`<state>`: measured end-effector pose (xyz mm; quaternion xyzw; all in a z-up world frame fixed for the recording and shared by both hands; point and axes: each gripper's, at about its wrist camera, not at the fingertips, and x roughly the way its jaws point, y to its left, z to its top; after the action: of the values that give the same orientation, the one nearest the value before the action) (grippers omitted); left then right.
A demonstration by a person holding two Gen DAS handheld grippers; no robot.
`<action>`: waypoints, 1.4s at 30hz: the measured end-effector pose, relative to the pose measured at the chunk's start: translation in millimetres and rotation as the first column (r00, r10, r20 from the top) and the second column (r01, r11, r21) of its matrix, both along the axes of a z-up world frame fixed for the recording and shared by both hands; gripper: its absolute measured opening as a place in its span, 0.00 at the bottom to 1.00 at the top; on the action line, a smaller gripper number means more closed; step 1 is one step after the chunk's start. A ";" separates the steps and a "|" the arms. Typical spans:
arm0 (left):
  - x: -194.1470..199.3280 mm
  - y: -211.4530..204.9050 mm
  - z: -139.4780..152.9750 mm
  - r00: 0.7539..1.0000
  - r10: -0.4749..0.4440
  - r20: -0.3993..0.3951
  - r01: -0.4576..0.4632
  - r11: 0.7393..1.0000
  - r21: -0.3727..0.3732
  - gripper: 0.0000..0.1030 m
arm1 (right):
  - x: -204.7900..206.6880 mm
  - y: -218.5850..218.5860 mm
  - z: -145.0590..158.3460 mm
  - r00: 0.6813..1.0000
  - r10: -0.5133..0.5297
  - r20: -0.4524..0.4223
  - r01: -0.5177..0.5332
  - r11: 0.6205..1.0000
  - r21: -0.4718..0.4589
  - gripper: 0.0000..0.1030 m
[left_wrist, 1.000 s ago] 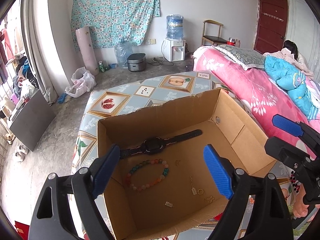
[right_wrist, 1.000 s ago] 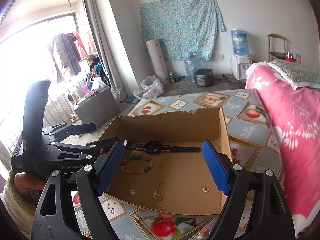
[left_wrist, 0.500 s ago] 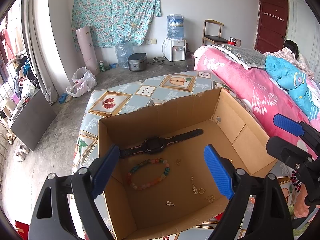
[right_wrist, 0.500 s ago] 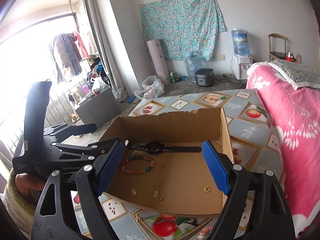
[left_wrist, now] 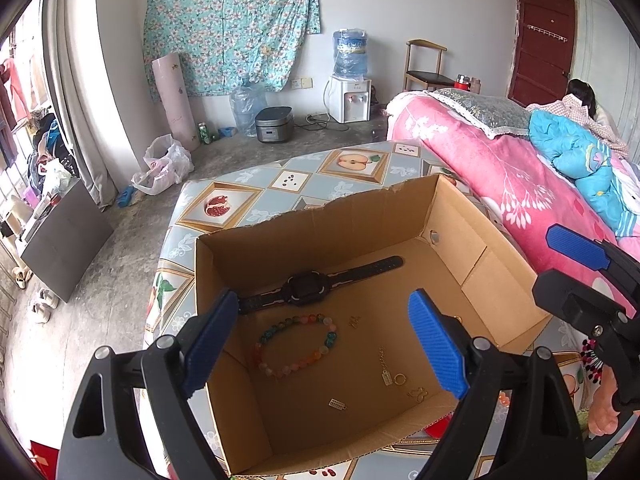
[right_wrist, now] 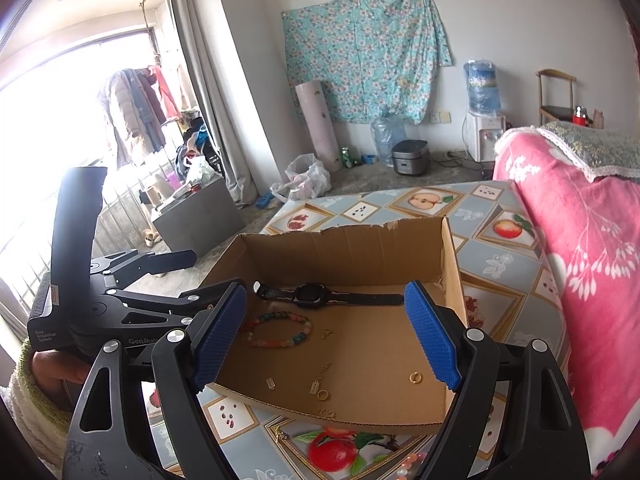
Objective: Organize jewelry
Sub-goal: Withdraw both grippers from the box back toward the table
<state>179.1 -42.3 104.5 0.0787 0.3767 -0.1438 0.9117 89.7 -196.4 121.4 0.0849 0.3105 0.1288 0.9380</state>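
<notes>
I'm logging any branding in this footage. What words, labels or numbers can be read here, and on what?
"GenRobo", cut off by the right tongs: on the black body of the left tongs, seen in the right wrist view.
Three small white lines further left on the same body: too blurred to read with confidence.
Water dispenser, rice cooker, cardboard box: no readable text.

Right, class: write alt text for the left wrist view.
An open gripper hovers over a cardboard box holding a black watch, a bead bracelet and small gold pieces. The box sits on a fruit-print table beside a pink bed.
</notes>
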 end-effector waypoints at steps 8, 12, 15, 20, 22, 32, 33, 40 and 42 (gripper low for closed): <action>-6.0 1.3 -0.2 1.000 0.003 0.005 -0.003 1.000 0.002 0.83 | -4.1 1.7 6.8 1.000 0.009 0.013 -0.009 1.000 0.003 0.75; -9.1 2.8 0.3 1.000 0.006 0.005 -0.006 1.000 0.003 0.83 | -5.9 4.3 9.3 1.000 0.013 0.020 -0.013 1.000 0.005 0.75; -13.5 3.3 1.5 1.000 0.004 0.008 -0.004 1.000 0.006 0.83 | -6.6 5.3 9.1 0.999 0.017 0.027 -0.017 1.000 0.006 0.75; -20.0 4.4 3.7 1.000 0.006 0.010 -0.006 1.000 0.007 0.84 | -8.5 5.1 8.6 0.999 0.026 0.035 -0.026 1.000 0.008 0.75; -25.5 7.0 5.0 1.000 0.007 0.016 -0.007 1.000 0.004 0.84 | -10.8 5.0 8.9 0.999 0.032 0.039 -0.032 0.999 0.012 0.75; -65.0 31.9 4.2 0.999 -0.009 0.043 0.011 0.999 -0.030 0.84 | -32.1 5.1 -2.0 0.993 0.109 0.039 -0.111 0.991 0.073 0.77; -72.0 36.1 4.2 0.999 -0.024 0.049 0.026 0.999 -0.041 0.85 | -35.3 6.1 -5.2 0.992 0.122 0.032 -0.124 0.989 0.076 0.77; -108.4 44.0 -9.8 0.995 -0.096 0.036 0.097 0.995 -0.037 0.92 | -57.2 15.0 -33.4 0.985 0.169 -0.025 -0.169 0.985 0.027 0.81; -114.3 43.1 -22.6 0.995 -0.096 -0.001 0.096 0.995 -0.038 0.93 | -64.3 15.3 -46.9 0.985 0.158 -0.064 -0.158 0.987 -0.002 0.82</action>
<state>64.8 0.7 82.0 0.0792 0.3710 -0.1948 0.9045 25.4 -181.1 74.5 0.0608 0.3466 0.1988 0.9147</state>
